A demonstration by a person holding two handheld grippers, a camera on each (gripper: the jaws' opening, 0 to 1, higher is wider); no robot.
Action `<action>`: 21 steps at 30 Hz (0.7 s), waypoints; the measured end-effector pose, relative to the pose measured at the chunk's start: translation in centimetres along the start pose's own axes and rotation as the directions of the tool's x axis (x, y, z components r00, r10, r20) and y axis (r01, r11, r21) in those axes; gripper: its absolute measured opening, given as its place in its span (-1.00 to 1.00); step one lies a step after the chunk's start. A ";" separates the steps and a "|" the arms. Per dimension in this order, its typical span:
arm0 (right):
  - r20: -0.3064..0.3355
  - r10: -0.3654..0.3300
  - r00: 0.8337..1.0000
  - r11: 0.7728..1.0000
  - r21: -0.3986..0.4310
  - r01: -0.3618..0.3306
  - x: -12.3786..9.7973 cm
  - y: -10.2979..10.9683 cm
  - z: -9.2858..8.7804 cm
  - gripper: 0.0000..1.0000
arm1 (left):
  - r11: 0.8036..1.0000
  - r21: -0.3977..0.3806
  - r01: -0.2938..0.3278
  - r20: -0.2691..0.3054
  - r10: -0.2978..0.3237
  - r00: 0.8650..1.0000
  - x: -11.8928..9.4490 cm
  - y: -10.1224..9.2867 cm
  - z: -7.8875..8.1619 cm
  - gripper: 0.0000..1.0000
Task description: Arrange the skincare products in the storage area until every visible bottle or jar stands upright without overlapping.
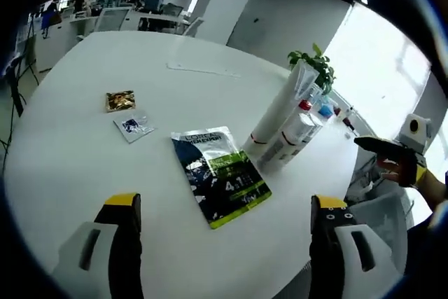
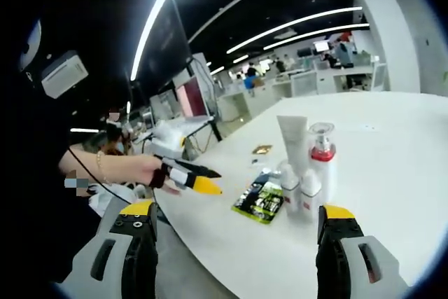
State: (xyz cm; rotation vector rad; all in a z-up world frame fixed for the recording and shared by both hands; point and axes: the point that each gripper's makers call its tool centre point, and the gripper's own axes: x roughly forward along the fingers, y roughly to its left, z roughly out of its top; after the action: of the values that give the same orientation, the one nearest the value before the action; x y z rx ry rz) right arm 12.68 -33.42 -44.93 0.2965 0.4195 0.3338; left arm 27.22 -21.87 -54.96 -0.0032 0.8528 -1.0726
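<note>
A tight cluster of skincare products stands upright near the edge of the white round table (image 1: pixel 84 166): a tall white tube (image 2: pixel 292 138), a pump bottle with a red collar (image 2: pixel 322 162) and two small white bottles (image 2: pixel 290 188). In the left gripper view the tube (image 1: pixel 278 113) and bottles (image 1: pixel 294 138) appear slanted. My left gripper (image 1: pixel 225 202) is open above the table, over a dark-and-green sachet (image 1: pixel 218 173). My right gripper (image 2: pixel 238 209) is open beyond the table's edge, facing the cluster. Each gripper shows in the other's view: left gripper (image 2: pixel 199 176), right gripper (image 1: pixel 381 152).
A gold sachet (image 1: pixel 120 100) and a small blue-and-white sachet (image 1: pixel 133 127) lie flat on the table. A green plant (image 1: pixel 315 64) stands behind the cluster. The green sachet (image 2: pixel 262 199) lies just left of the bottles. Office desks and people are in the background.
</note>
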 end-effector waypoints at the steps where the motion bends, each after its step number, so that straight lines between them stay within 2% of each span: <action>1: 0.000 0.000 1.000 1.000 -0.002 0.000 0.0 0.0 0.0 0.99 | 1.000 0.006 -0.003 0.002 0.003 1.000 -0.3 -0.1 -0.1 0.92; 13: 0.001 -0.009 1.000 1.000 0.001 0.009 -0.3 -0.1 -0.8 0.99 | 0.997 0.083 0.004 0.029 -0.007 1.000 -3.7 -0.8 -0.5 0.98; 21: 0.001 -0.020 1.000 1.000 0.003 0.020 -0.6 -0.5 -1.1 0.99 | 0.997 0.078 0.002 0.068 -0.007 0.998 -6.2 -1.3 -0.7 0.98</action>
State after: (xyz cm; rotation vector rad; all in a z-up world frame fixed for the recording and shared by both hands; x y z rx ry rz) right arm 11.82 -33.82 -45.91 0.2953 0.4213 0.3139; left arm 24.55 -17.47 -51.18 0.0230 0.7493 -1.1035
